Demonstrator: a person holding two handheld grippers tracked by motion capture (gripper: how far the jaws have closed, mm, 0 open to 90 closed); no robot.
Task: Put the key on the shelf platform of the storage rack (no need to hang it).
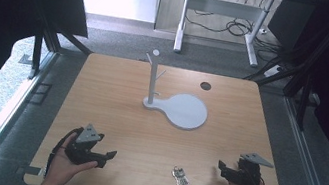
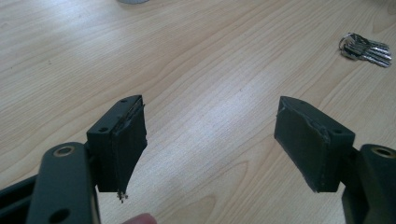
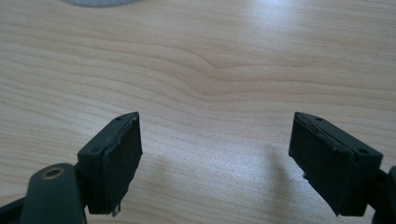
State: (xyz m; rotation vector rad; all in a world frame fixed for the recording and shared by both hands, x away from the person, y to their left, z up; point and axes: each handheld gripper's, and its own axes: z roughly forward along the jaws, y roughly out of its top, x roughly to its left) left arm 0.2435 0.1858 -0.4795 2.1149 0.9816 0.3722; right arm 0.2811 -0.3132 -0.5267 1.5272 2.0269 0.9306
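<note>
A bunch of keys (image 1: 180, 176) lies on the wooden table (image 1: 113, 114) near its front edge, between my two hands. The left gripper view has the keys (image 2: 366, 48) far off at the upper right. A white stand (image 1: 153, 78) with short pegs rises from a round white base (image 1: 184, 111) at the table's middle back. My left gripper (image 1: 111, 157) is held low at the front left, open, jaws wide apart (image 2: 210, 140) over bare wood. Open too is my right gripper (image 1: 220, 169) at the front right, with nothing between its jaws (image 3: 215, 154).
A small dark round mark (image 1: 205, 85) sits on the table behind the white base. Beyond the far edge stand a white desk frame (image 1: 219, 25) and cables on grey floor. Black frame bars run along both sides.
</note>
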